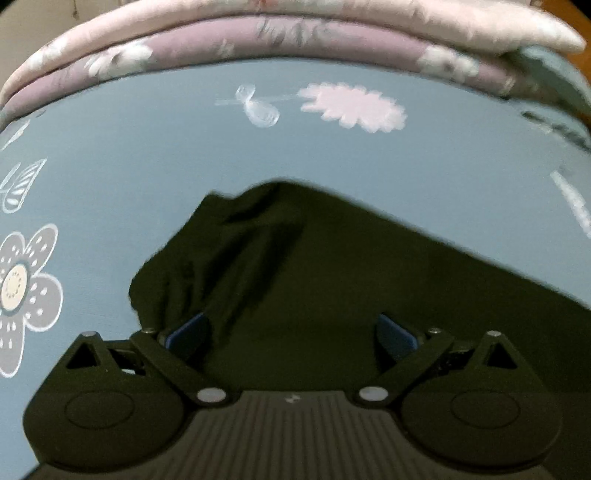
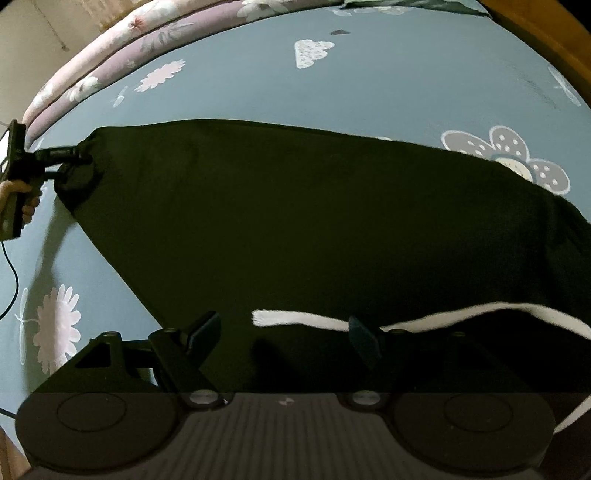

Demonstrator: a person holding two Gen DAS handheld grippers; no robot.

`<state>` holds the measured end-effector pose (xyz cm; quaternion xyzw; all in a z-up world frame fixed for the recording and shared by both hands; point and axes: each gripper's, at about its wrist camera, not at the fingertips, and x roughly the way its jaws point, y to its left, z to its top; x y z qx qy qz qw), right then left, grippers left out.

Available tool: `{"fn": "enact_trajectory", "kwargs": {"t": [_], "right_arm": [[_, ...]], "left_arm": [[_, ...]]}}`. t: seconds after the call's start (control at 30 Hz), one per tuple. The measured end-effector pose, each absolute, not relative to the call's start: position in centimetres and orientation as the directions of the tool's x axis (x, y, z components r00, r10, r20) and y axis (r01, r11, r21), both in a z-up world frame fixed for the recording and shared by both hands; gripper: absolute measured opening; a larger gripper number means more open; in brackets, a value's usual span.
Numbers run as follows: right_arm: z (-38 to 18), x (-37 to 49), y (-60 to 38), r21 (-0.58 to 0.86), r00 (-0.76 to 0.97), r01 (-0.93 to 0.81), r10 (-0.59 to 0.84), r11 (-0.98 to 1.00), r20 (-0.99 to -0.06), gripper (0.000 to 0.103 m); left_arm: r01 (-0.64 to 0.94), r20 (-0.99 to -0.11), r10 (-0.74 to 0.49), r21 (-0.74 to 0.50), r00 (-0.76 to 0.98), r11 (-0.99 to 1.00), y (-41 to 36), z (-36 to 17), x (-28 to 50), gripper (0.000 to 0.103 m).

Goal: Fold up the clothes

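Left gripper [image 1: 291, 332]: fingers spread, nothing pinched, hovering over the bunched corner of the dark garment [image 2: 314, 229]. Garment lies spread on the blue floral bedsheet [image 2: 369, 81], white stripe [image 2: 295, 319] near me. Right gripper [image 2: 284, 332]: fingers spread too, over the striped edge. Judging: between folds, setting up grips. Next: pinch both ends and fold over evenly.

1. Wide open stretch of blue-grey flower-printed bedsheet [image 1: 147, 155] beyond the spread dark garment [image 2: 295, 229]; free to cross.
2. Blocked along the far edge by stacked pink and mauve floral quilts [image 1: 258, 29].
3. Bounded on the right by a brown wooden bed frame [image 2: 546, 33].
4. White drawstring [image 2: 295, 319] lying between the right gripper's [image 2: 284, 334] spread fingers.
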<state>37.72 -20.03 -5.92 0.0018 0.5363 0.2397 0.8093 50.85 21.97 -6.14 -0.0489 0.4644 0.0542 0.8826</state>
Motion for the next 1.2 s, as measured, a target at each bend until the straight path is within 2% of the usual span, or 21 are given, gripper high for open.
{"fn": "enact_trajectory", "kwargs": {"t": [0.07,0.23,0.57,0.73,0.8,0.87,0.93,1.07,1.2], "right_arm": [[-5.8,37.7,-19.6,0.262,0.307,-0.397,0.396,0.880,-0.866,0.080],[-5.4,37.3,-18.6,0.258,0.302,-0.427,0.406,0.866,-0.863,0.080],[-4.5,34.4,-18.6,0.248,0.249,-0.523,0.424,0.816,-0.871,0.080],[-4.1,32.6,-19.0,0.236,0.226,-0.572,0.427,0.786,-0.875,0.080],[-4.0,32.0,-19.2,0.245,0.213,-0.574,0.431,0.781,-0.877,0.080],[-3.9,31.4,-19.5,0.255,0.201,-0.567,0.432,0.783,-0.879,0.080],[-3.8,30.7,-19.9,0.266,0.185,-0.562,0.433,0.783,-0.882,0.080],[-3.9,29.0,-20.5,0.270,0.162,-0.562,0.425,0.782,-0.891,0.080],[-4.0,28.3,-20.9,0.270,0.150,-0.560,0.416,0.783,-0.897,0.080]], "left_arm": [[-0.103,-0.823,0.012,-0.056,0.568,0.993,21.4,-5.7,50.7,0.098],[0.012,-0.824,0.005,0.014,0.567,1.000,17.3,-6.1,50.5,0.098],[0.295,-0.813,-0.292,-0.156,0.504,0.943,5.6,-4.1,41.0,0.098],[0.371,-0.810,-0.378,-0.216,0.449,0.903,1.7,-3.0,35.3,0.096],[0.352,-0.813,-0.398,-0.256,0.425,0.900,1.4,-2.7,33.5,0.093],[0.308,-0.820,-0.418,-0.312,0.391,0.899,1.5,-2.8,31.9,0.080],[0.249,-0.826,-0.441,-0.371,0.350,0.894,1.9,-3.1,30.3,0.074],[0.151,-0.826,-0.479,-0.455,0.298,0.878,2.7,-4.2,28.2,0.073],[0.125,-0.828,-0.487,-0.471,0.278,0.873,2.4,-5.1,26.0,0.073]]}}
